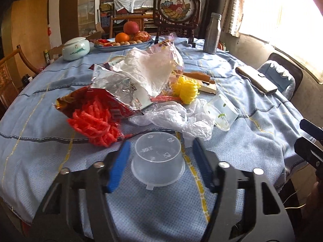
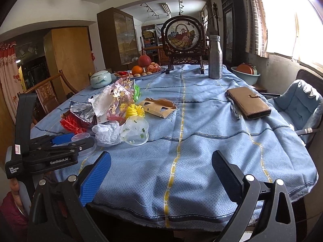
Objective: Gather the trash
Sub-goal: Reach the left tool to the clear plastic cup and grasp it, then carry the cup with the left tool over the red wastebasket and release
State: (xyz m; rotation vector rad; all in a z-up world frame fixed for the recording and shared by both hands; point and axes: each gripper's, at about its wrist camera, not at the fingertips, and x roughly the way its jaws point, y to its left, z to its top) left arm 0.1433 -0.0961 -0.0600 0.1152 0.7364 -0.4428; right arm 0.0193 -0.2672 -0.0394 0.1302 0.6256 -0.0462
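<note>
The left gripper (image 1: 159, 155) is spread wide around an upturned clear plastic cup (image 1: 158, 158) on the tabletop (image 1: 252, 141), its fingers seemingly not touching it. At its 12 o'clock lies a crumpled white bag (image 1: 181, 119). The right gripper (image 2: 161, 173) gapes over bare cloth, holding nothing.
</note>
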